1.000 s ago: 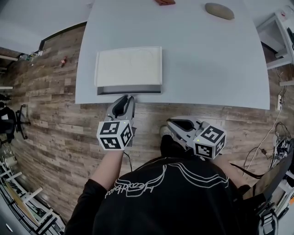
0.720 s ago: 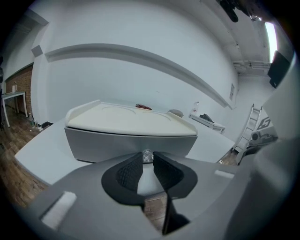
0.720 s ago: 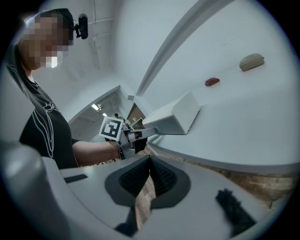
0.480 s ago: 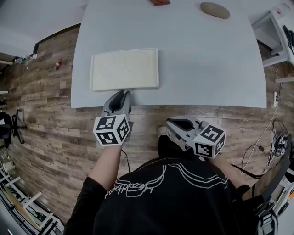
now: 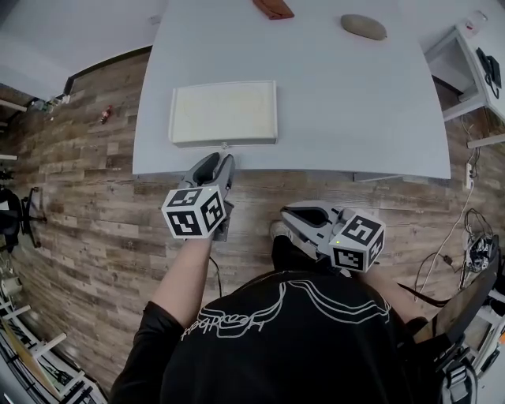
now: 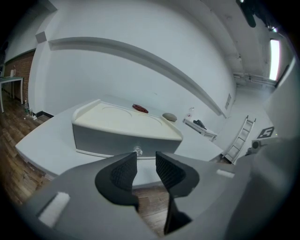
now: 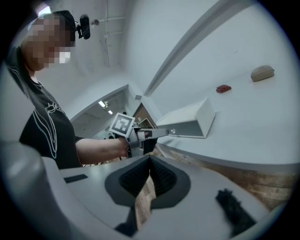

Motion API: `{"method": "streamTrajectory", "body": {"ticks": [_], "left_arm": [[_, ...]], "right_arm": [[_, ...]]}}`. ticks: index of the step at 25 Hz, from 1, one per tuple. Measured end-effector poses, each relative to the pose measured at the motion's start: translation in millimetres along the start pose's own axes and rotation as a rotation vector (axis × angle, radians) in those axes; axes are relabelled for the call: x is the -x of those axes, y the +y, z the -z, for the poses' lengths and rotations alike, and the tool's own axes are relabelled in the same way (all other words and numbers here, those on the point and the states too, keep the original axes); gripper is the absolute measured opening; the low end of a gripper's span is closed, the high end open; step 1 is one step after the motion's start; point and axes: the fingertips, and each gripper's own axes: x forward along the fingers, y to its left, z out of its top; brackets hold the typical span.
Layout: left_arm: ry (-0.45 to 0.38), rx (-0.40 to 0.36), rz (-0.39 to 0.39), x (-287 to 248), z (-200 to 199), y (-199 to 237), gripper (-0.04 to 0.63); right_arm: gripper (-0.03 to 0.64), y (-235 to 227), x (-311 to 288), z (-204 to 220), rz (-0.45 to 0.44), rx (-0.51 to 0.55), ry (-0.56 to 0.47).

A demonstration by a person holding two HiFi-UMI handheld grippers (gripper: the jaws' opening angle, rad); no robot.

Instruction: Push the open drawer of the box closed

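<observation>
The white box (image 5: 224, 113) lies near the table's front edge, its grey drawer front (image 6: 124, 140) flush with the body. A small clear knob (image 6: 138, 151) sticks out of that front. My left gripper (image 5: 223, 161) points at the knob from just off the table edge. Its jaws have just been opening and now stand open (image 6: 145, 165), with nothing between them and the knob just beyond the tips. My right gripper (image 5: 286, 214) hangs lower over the floor beside the person's body, shut (image 7: 149, 164) and empty. Its view shows the left gripper in front of the box (image 7: 187, 121).
The white table (image 5: 355, 102) also carries a red-brown object (image 5: 272, 8) and a tan stone-like lump (image 5: 364, 26) at its far side. A white shelf unit (image 5: 465, 71) stands to the right. Cables (image 5: 473, 245) lie on the wooden floor at right.
A second ago the drawer stuck out of the box's front with my left gripper against it. It went in by half a second ago and now sits flush. The right gripper barely moved.
</observation>
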Motion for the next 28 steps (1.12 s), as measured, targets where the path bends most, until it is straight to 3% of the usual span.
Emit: {"method": "streamTrajectory", "body": {"ticks": [6, 10, 13, 19, 28], "left_arm": [[-0.019, -0.039, 0.170, 72.2, 10.8, -62.0, 0.106], [-0.035, -0.131, 0.321, 130.3, 21.7, -122.2, 0.037], [-0.083, -0.128, 0.380, 180.0, 25.3, -149.4, 0.008], [-0.137, -0.139, 0.427, 242.8, 34.9, -177.5, 0.008], [-0.143, -0.174, 0.437, 265.3, 42.2, -191.2, 0.008]], "right_arm": [[0.009, 45.4, 15.1, 0.6, 0.004, 0.064, -0.043], [0.009, 83.5, 31.5, -2.7, 0.010, 0.100, -0.097], [0.008, 109.8, 44.4, 1.4, 0.035, 0.120, -0.134], [0.008, 153.6, 65.9, 9.7, 0.076, 0.166, -0.187], [0.008, 180.8, 70.3, 10.5, 0.076, 0.201, -0.185]]}}
